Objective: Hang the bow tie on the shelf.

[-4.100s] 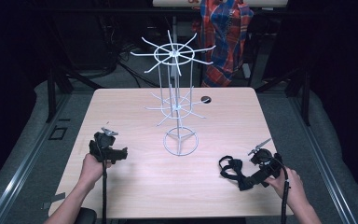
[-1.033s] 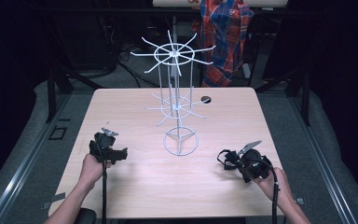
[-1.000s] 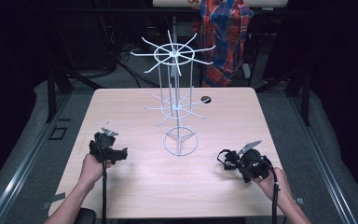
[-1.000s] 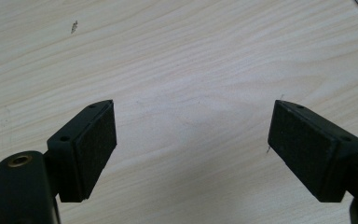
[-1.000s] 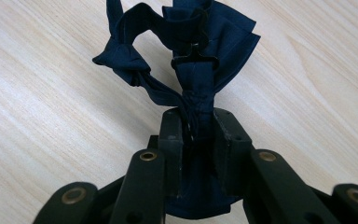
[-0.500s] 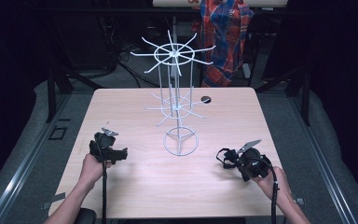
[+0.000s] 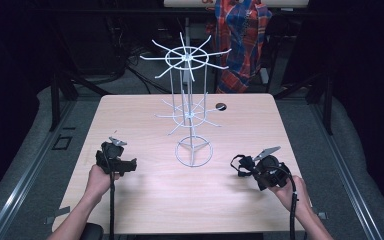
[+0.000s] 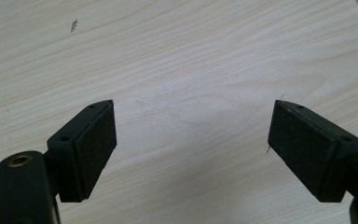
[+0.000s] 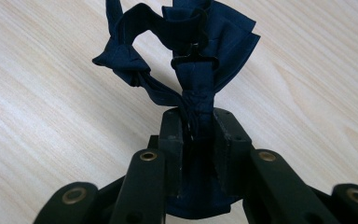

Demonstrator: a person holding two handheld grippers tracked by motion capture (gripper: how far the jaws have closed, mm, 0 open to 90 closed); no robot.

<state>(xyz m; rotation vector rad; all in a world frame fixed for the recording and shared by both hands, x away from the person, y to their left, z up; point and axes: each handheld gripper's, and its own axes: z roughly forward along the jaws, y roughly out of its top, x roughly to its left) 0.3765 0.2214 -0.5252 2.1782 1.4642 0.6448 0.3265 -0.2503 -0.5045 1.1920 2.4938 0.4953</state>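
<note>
1. Right tongs (image 9: 196, 135) are pinching a dark navy bow tie (image 9: 186, 51): jaws are pressed together on its fabric, which is bunching up between the pads.
2. In the right gripper view the bow tie's folded wings and strap loop are sticking out past the jaw tips, over bare wood.
3. In the high view the bow tie (image 7: 243, 165) is sitting at the near-right part of the worktop (image 7: 145, 107), on the left end of the right tongs (image 7: 252, 167). Can't tell if the fabric is touching the wood or hanging just above it.
4. The person's right hand (image 7: 290, 192) is gripping the right tongs' body from the near side; the cable is trailing back over the wrist.
5. Left tongs (image 8: 192, 140) are standing spread wide, nothing between the pads, just worktop grain below.
6. In the high view the left tongs (image 7: 115, 157) are sitting at the near-left of the worktop, held by the left hand (image 7: 100, 180), well apart from the bow tie.
7. White wire display rack (image 7: 190, 107) is standing upright at the worktop's centre, between the two tongs and farther away; its ring base is resting on the wood, and two tiers of hook arms are radiating out above.
8. Small dark round object (image 7: 221, 106) is lying on the worktop just right of the rack, toward the far edge. Too small to identify.
9. Plaid cloth (image 7: 242, 35) is hanging beyond the far edge of the worktop.
</note>
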